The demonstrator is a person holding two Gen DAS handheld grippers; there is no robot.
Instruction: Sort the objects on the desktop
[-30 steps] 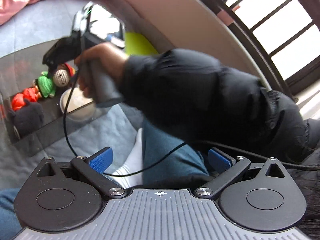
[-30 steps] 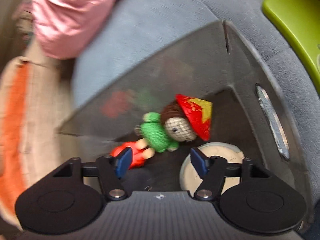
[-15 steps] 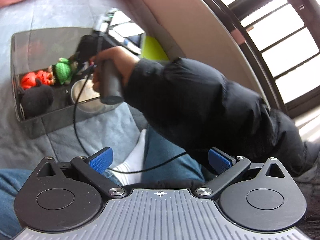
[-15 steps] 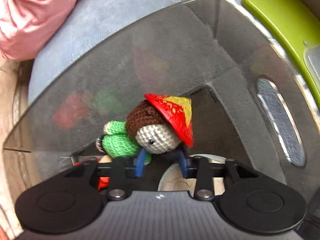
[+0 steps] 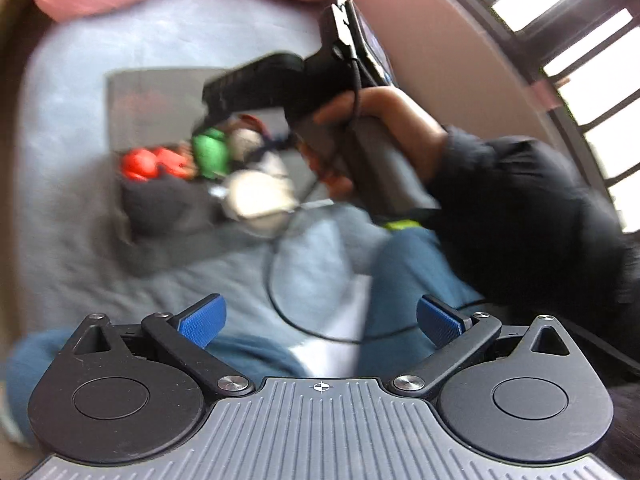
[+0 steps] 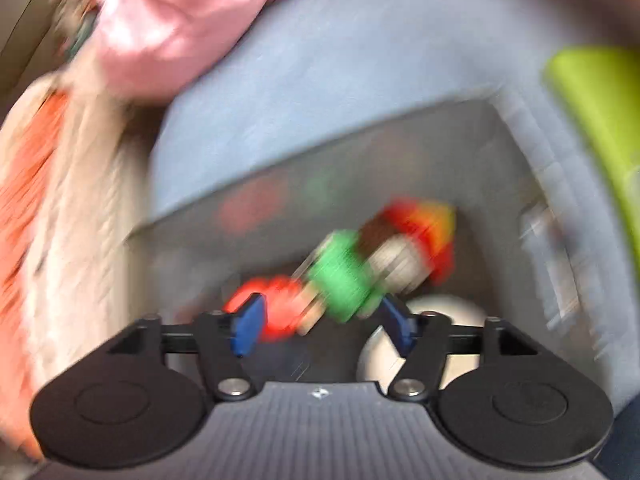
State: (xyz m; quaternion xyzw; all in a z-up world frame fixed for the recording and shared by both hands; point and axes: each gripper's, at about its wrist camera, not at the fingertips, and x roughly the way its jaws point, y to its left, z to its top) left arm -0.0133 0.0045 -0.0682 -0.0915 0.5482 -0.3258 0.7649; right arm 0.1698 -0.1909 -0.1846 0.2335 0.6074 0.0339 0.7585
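Observation:
A crocheted doll (image 6: pixel 352 276) with a green top, red trousers and a red and yellow hat lies in a dark grey storage box (image 6: pixel 400 152). It also shows in the left wrist view (image 5: pixel 208 152), blurred. My right gripper (image 6: pixel 320 320) is open just above the doll, which lies between and beyond its blue pads. It also shows in the left wrist view (image 5: pixel 240 112), held over the box. A white round container (image 6: pixel 452 312) sits under the doll's head. My left gripper (image 5: pixel 318 320) is open and empty, held back over the person's legs.
The box (image 5: pixel 160 80) rests on a blue-grey cushion (image 5: pixel 72 100). A dark soft object (image 5: pixel 168 208) lies in the box's near end. A pink cloth (image 6: pixel 168 20) lies behind, a lime green item (image 6: pixel 600 112) to the right. Both views are motion-blurred.
My right gripper was shut on the doll's head half a second ago; it has opened and pulled back, and the doll lies in the box. The left view has swung.

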